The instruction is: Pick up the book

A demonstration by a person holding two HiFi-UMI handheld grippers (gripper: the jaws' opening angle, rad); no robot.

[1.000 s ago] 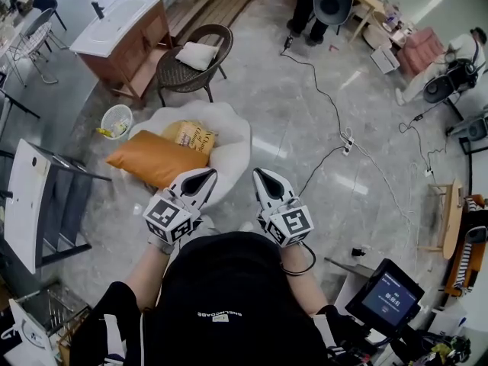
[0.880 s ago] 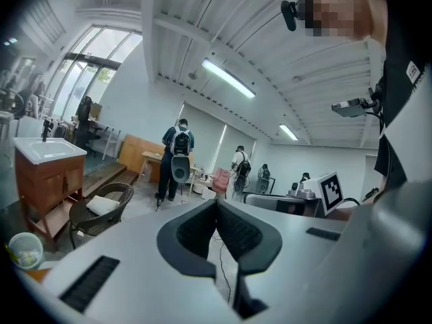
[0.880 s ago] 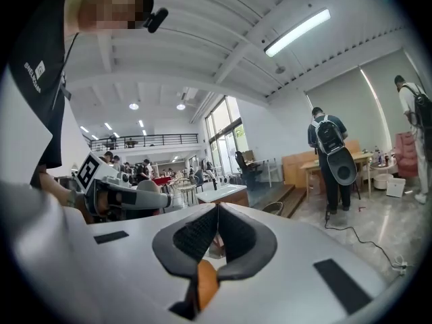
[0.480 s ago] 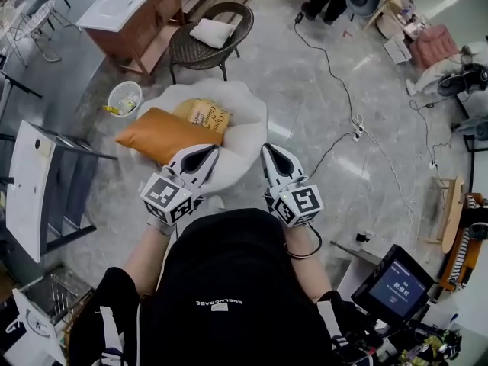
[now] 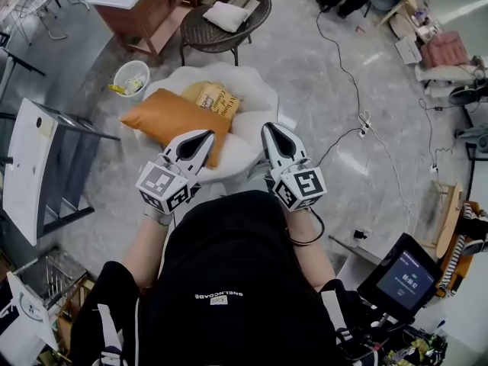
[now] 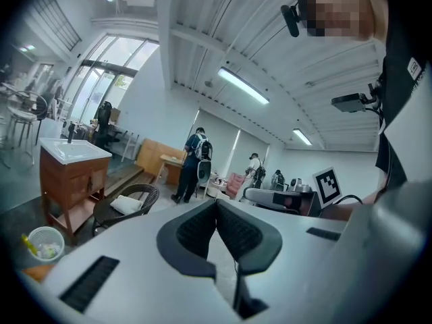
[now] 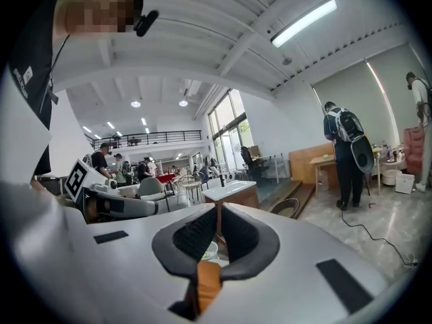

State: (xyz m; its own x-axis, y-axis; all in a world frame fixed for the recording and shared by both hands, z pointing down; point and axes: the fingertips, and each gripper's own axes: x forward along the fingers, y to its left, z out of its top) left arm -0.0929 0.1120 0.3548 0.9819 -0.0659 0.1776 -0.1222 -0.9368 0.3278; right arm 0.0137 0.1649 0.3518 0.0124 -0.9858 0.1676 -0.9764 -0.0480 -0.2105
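Note:
The book (image 5: 216, 99), yellow with dark print, lies on a white round seat (image 5: 259, 101) beside an orange cushion (image 5: 164, 117). My left gripper (image 5: 200, 137) hovers over the near end of the cushion, short of the book, shut and empty. My right gripper (image 5: 272, 130) is over the seat's near right rim, also shut and empty. In the left gripper view the jaws (image 6: 217, 205) meet at the tips with nothing between them. In the right gripper view the jaws (image 7: 219, 211) are together, and the orange cushion (image 7: 208, 283) shows through the gap below them.
Beyond the seat stand a wicker chair (image 5: 229, 33) with a white pillow, a wooden washstand (image 5: 149, 6) and a small bin (image 5: 130, 77). Cables (image 5: 358, 97) run over the floor at right. A white panel on a black frame (image 5: 30, 166) stands at left, a monitor (image 5: 404, 280) at lower right.
Both grippers have moved forward together toward the white seat; the left one now overlaps the cushion. Seat, cushion and book sit nearer in the head view. Both stay shut.

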